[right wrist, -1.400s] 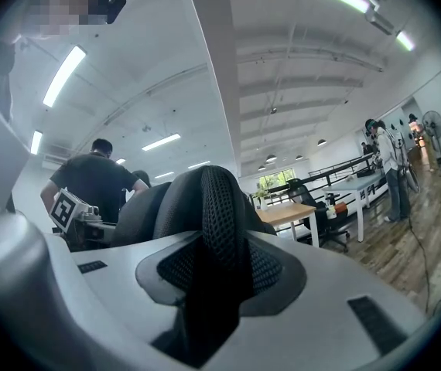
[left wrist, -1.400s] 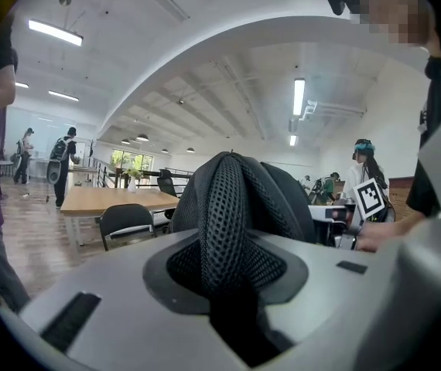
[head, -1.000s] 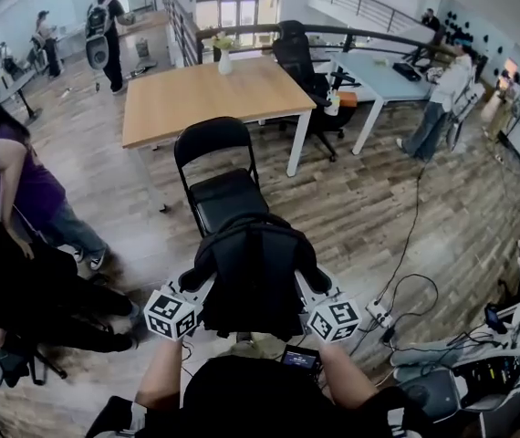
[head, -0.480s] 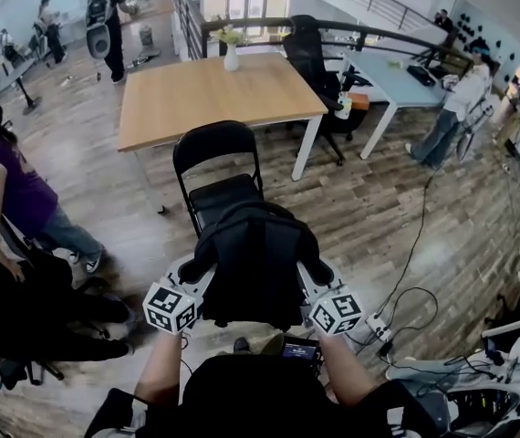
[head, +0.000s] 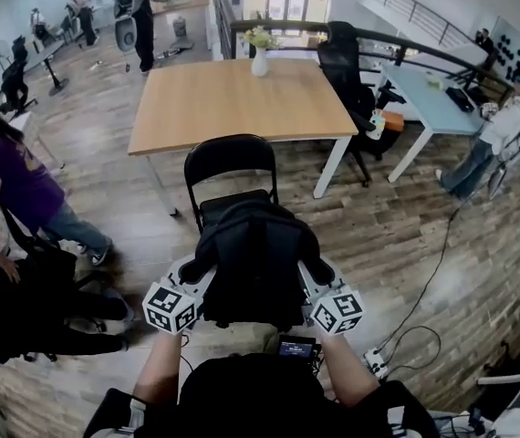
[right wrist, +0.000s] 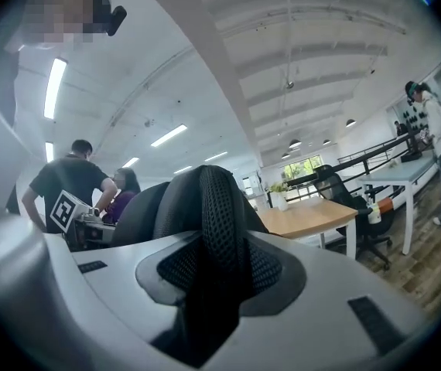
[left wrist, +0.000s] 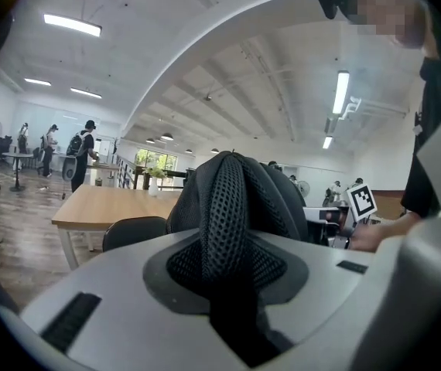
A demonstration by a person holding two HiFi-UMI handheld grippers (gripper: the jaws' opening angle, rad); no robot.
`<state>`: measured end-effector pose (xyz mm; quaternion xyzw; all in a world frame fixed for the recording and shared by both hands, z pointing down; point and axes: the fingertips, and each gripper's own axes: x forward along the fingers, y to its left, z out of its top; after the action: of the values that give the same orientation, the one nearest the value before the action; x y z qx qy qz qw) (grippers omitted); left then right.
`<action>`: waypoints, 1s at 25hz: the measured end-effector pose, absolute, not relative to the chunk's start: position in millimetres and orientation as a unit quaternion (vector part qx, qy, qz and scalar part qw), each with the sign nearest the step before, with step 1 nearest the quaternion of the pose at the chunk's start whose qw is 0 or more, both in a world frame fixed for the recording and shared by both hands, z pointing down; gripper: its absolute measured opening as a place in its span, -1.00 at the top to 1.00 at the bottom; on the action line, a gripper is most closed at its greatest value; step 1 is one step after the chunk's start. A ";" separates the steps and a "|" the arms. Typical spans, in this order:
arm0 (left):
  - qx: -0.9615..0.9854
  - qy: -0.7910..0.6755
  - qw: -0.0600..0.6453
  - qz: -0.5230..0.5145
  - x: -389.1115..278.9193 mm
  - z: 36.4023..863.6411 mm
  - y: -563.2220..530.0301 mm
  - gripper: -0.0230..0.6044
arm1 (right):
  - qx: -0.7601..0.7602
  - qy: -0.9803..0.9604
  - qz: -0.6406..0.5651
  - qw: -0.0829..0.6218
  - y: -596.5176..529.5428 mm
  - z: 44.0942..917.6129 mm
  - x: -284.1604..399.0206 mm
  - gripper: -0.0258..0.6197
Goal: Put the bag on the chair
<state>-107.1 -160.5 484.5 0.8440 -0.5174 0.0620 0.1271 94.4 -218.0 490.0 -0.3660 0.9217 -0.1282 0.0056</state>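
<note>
A black backpack [head: 255, 263] hangs between my two grippers, just in front of the person's body. The left gripper [head: 192, 276] is shut on one black mesh shoulder strap [left wrist: 232, 222], and the right gripper [head: 318, 276] is shut on the other strap [right wrist: 219, 230]. In both gripper views the strap runs up out of the jaws to the bag's rounded top. The black folding chair [head: 230, 167] stands right beyond the bag. Its seat is partly hidden by the bag's top, and its back shows in the left gripper view [left wrist: 131, 232].
A wooden table [head: 242, 99] with a white vase [head: 259, 62] stands behind the chair. A person in purple [head: 23, 190] is at the left. A black office chair [head: 347, 62] and a white desk [head: 429, 89] are at the right. Cables and a power strip [head: 374, 363] lie on the floor.
The bag and both grippers have come closer to the folding chair, and the bag's top now overlaps the seat's front. Both grips on the straps are unchanged.
</note>
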 end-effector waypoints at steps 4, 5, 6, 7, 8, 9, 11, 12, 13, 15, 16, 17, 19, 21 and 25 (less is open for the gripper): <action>0.816 -0.558 0.137 0.059 -108.4 485.5 -201.7 0.57 | -0.317 0.939 -0.130 0.002 -277.3 490.2 87.5 0.48; 0.809 -0.568 0.139 0.057 -108.6 484.8 -211.4 0.57 | -0.304 0.943 -0.131 0.001 -291.6 490.1 85.4 0.48; 0.803 -0.576 0.140 0.056 -108.1 484.3 -221.6 0.57 | -0.293 0.947 -0.131 0.000 -306.3 490.1 83.9 0.48; 0.798 -0.583 0.141 0.055 -107.1 484.2 -232.4 0.57 | -0.284 0.950 -0.130 -0.001 -321.0 490.4 82.9 0.48; 0.793 -0.590 0.141 0.054 -106.2 484.4 -243.3 0.57 | -0.275 0.953 -0.129 -0.001 -335.3 490.6 82.1 0.48; 0.788 -0.597 0.142 0.053 -106.0 485.0 -253.4 0.57 | -0.267 0.955 -0.129 -0.002 -348.5 491.0 80.6 0.48; 0.776 -0.612 0.145 0.053 -107.9 486.5 -269.2 0.57 | -0.248 0.960 -0.129 -0.004 -371.5 492.3 75.1 0.48; 0.769 -0.620 0.147 0.052 -109.3 487.6 -275.7 0.57 | -0.238 0.963 -0.128 -0.004 -381.8 493.7 71.6 0.48; 0.764 -0.626 0.148 0.051 -110.7 489.1 -282.1 0.57 | -0.229 0.965 -0.128 -0.005 -391.8 495.6 68.1 0.48; 0.755 -0.636 0.152 0.050 -114.4 493.3 -294.3 0.57 | -0.218 0.968 -0.128 -0.005 -409.2 500.5 61.1 0.48; 0.752 -0.639 0.154 0.050 -116.9 495.8 -299.8 0.57 | -0.213 0.968 -0.130 -0.006 -416.6 503.2 57.4 0.48; 0.749 -0.642 0.155 0.051 -119.8 498.4 -305.5 0.57 | -0.210 0.969 -0.131 -0.008 -423.8 505.8 53.6 0.48; 0.745 -0.647 0.156 0.053 -127.8 503.0 -319.8 0.57 | -0.204 0.970 -0.133 -0.010 -440.2 510.6 44.3 0.48; 0.741 -0.651 0.157 0.054 -138.9 507.2 -337.3 0.57 | -0.199 0.971 -0.135 -0.011 -459.1 515.4 32.2 0.48; 0.733 -0.657 0.166 0.056 -164.7 527.9 -366.8 0.57 | -0.185 0.973 -0.140 -0.017 -492.0 536.7 3.4 0.49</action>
<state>-164.7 -366.8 527.9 0.7334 -0.6569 0.0561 0.1657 3.4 -492.0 536.7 -0.1849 0.9726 -0.1396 -0.0172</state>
